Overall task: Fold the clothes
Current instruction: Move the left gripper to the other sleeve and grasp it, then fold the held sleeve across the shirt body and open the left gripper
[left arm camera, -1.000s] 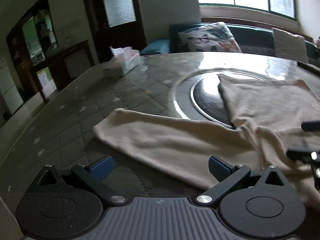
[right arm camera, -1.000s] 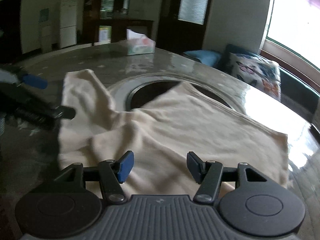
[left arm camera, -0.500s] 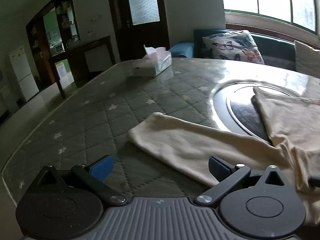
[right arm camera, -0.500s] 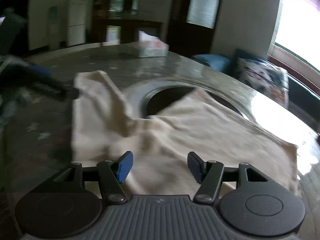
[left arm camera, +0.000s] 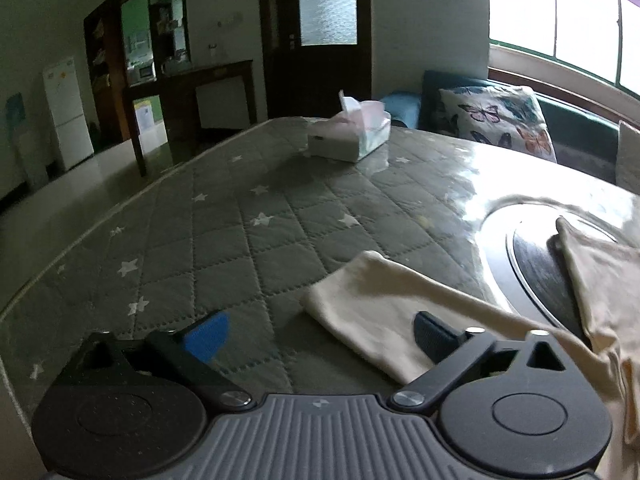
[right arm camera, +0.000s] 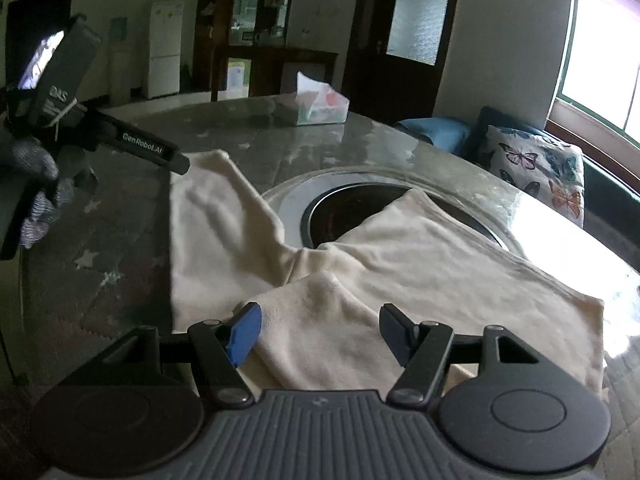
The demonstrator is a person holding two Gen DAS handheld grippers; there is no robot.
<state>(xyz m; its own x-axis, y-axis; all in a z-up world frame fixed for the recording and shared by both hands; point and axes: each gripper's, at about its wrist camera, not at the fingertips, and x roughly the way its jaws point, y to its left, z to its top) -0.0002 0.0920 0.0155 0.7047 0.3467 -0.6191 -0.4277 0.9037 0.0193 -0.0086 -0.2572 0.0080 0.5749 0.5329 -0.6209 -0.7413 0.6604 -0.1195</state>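
Note:
A cream garment (right arm camera: 400,252) lies spread on the round table, partly over the dark turntable. One long sleeve (left arm camera: 384,312) stretches left across the quilted cover. My left gripper (left arm camera: 320,336) is open low over the table, its right finger above the sleeve's end, nothing held. In the right wrist view the left gripper (right arm camera: 176,162) shows at the sleeve's far edge, held by a gloved hand (right arm camera: 36,184). My right gripper (right arm camera: 318,332) is open over a folded-up lump of the garment near its front edge.
A tissue box (left arm camera: 350,136) stands at the table's far side. The dark turntable (right arm camera: 348,208) sits in the table's middle. A sofa with a butterfly cushion (left arm camera: 496,120) runs behind the table under the window. The table's left edge (left arm camera: 80,240) curves close by.
The left gripper has swung left, so the sleeve now lies at its right finger instead of across the view. The right gripper moved slightly closer to the garment; both stay open.

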